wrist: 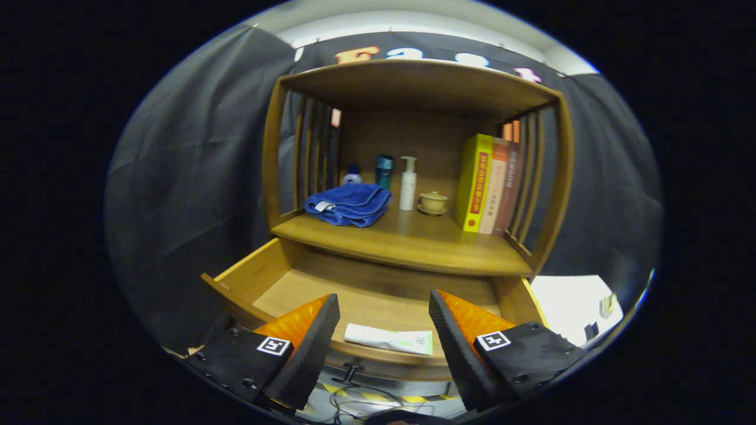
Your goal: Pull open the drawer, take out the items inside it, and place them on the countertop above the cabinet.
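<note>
Wooden drawer [266,277] stood pulled open beneath the gripper [384,330], whose fingers were spread wide and held nothing. A white tube [388,339] lay inside the drawer against its front wall, between the fingers. Beyond, on the shelf [407,242], sat a folded blue towel [349,205], bottles, a small lidded cup [433,202] and upright books [489,184].

Gripper [384,330] fingers spread wide, holding nothing, above front edge of drawer [260,274]. Drawer pulled out; white tube [388,339] lies flat inside, against front wall, between fingers. On countertop [413,242]: blue towel [349,205] near left edge, three bottles [407,183] behind, small lidded cup [433,202], books [489,184] upright at right edge.
</note>
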The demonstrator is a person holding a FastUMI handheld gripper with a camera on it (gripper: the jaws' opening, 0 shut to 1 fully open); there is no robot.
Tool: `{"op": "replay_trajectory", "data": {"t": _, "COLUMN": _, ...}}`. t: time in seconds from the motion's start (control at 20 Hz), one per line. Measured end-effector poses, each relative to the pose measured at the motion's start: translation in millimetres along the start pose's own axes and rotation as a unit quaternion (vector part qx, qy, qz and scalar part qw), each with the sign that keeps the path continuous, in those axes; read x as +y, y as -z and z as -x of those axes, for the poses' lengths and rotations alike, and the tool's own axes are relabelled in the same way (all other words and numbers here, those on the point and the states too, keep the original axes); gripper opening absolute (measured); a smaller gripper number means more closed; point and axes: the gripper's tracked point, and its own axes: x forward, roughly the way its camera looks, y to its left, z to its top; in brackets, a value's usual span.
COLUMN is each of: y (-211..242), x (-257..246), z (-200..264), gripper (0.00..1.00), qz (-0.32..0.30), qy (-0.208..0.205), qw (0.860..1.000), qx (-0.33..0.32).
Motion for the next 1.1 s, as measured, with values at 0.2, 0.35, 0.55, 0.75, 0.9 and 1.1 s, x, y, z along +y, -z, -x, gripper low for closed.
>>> {"op": "replay_trajectory", "data": {"t": 0.2, "y": -0.5, "x": -5.2, "z": -32.2, "gripper": 0.99, "qz": 0.118, "qy": -0.065, "qw": 0.987, "qx": 0.086}}
{"op": "replay_trajectory", "data": {"t": 0.35, "y": 13.6, "x": -6.2, "z": -56.2, "gripper": 0.99, "qz": 0.168, "qy": -0.121, "qw": 0.965, "qx": 0.161}}
{"op": "replay_trajectory", "data": {"t": 0.55, "y": 50.0, "x": -17.6, "z": -73.8, "gripper": 0.99, "qz": 0.205, "qy": -0.18, "qw": 0.924, "qx": 0.266}}
{"op": "replay_trajectory", "data": {"t": 0.75, "y": 85.1, "x": -32.5, "z": -84.3, "gripper": 0.99, "qz": 0.254, "qy": -0.214, "qw": 0.878, "qx": 0.344}}
{"op": "replay_trajectory", "data": {"t": 0.9, "y": 76.7, "x": -45.6, "z": -85.6, "gripper": 0.96, "qz": 0.243, "qy": -0.259, "qw": 0.853, "qx": 0.383}}
{"op": "replay_trajectory", "data": {"t": 1.1, "y": 92.1, "x": -45.1, "z": -84.1, "gripper": 0.89, "qz": 0.248, "qy": -0.291, "qw": 0.811, "qx": 0.444}}
